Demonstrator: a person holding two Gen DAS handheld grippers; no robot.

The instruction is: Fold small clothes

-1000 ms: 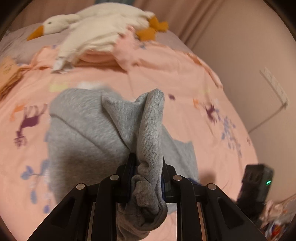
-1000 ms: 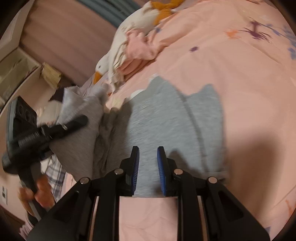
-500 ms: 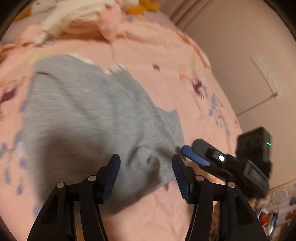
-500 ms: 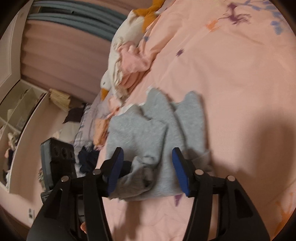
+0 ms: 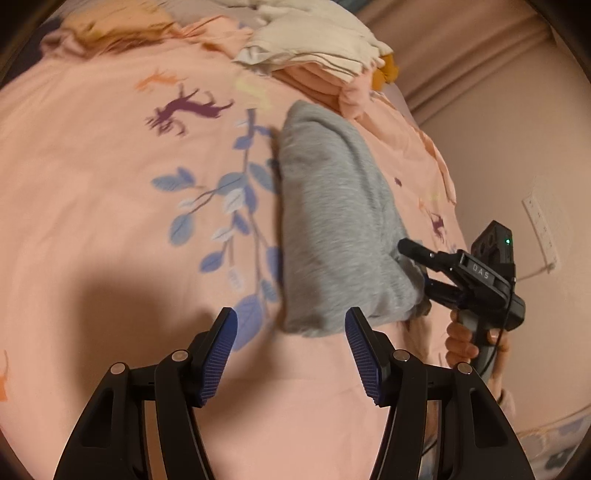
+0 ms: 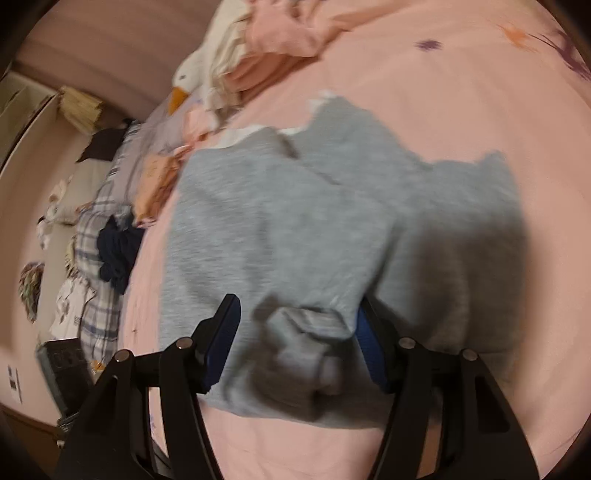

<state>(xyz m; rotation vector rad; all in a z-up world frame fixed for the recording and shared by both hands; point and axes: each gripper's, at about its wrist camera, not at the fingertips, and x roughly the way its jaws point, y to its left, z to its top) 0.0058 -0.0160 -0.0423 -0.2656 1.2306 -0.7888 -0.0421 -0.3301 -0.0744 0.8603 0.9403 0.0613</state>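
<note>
Since the earlier frame, both of my grippers have let go of the grey garment [image 5: 332, 229], whose raised, bunched fold now lies flat on the pink bedspread [image 5: 110, 192]; my left gripper [image 5: 291, 343] has swung off to the side, so that in its view the garment sits ahead and to the right rather than between its fingers. Left gripper: jaws spread, nothing between the blue pads [image 5: 218, 350] but bare bedspread; the near hem of the garment lies just beyond the fingertips. Right gripper [image 6: 295, 339]: jaws spread and opening at this moment; a rumpled lump of the garment's near edge lies between the fingers, and the right-hand pad [image 6: 369, 350] is partly hidden by cloth, with the left-hand pad apart from it. Seen from the left wrist, the right gripper [image 5: 417, 266] reaches in from the right with its tips at the garment's near right corner, a hand [image 5: 461, 339] wrapped round its handle. Garment: folded lengthwise into a long grey band in the left view; in the right view, one half overlaps the other; the picture is blurred. Background: a plush goose [image 6: 207, 62] and heaped pink bedding [image 6: 288, 33] at the far end of the bed; dark blue clothing [image 6: 118, 251] at the bed's left edge.
</note>
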